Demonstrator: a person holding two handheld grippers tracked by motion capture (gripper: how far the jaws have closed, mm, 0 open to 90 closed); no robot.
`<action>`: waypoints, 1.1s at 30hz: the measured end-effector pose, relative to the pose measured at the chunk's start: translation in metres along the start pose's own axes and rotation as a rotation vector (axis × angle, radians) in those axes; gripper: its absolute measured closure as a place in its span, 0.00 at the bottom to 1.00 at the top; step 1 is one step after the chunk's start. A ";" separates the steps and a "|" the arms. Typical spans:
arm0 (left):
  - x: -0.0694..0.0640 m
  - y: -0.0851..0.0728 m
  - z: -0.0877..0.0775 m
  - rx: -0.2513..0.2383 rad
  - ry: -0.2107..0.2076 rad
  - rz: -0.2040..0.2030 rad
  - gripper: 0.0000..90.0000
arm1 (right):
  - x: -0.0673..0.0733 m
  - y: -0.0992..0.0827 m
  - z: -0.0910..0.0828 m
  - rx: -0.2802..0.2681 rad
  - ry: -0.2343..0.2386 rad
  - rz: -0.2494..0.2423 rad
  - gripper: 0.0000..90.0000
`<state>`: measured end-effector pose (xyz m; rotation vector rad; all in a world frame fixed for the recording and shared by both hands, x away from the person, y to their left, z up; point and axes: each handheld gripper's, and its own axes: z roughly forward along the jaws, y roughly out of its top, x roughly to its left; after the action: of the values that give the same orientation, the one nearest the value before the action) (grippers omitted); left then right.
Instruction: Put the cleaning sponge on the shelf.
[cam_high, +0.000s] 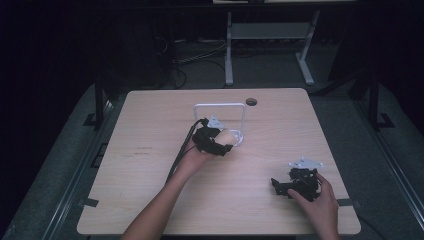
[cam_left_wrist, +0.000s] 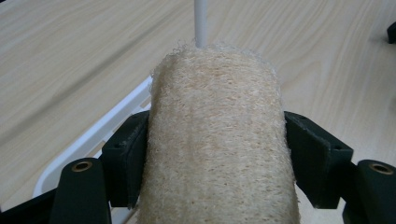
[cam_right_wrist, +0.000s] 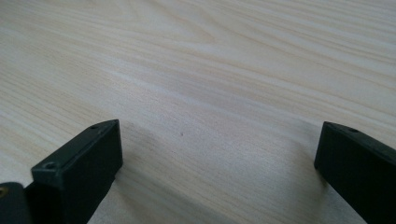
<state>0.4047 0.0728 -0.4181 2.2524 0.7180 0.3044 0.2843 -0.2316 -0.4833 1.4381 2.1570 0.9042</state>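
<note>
Beige and coarse-fibred, the loofah-like sponge roll sits clamped between the jaws of the left tongs, both pads pressing its sides, its far end right against the thin white wire rack ahead of the tongs. To do this step well, I would keep the squeeze light so the roll stays round, and steer its tip clear of the upright white rod before letting go. The right tongs rest wide open and empty on the pale wooden desk, well apart.
</note>
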 end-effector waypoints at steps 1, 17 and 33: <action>0.000 0.000 0.001 -0.007 0.002 -0.004 0.32 | 0.000 0.000 0.000 0.000 0.000 0.000 0.01; 0.015 0.005 0.029 0.017 0.023 -0.017 0.31 | 0.000 0.000 0.000 0.000 0.000 0.000 0.01; 0.021 0.009 0.045 0.059 0.028 -0.020 0.31 | 0.000 0.000 0.000 0.000 0.000 0.000 0.01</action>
<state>0.4439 0.0534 -0.4426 2.2990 0.7736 0.3094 0.2843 -0.2316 -0.4833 1.4381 2.1569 0.9044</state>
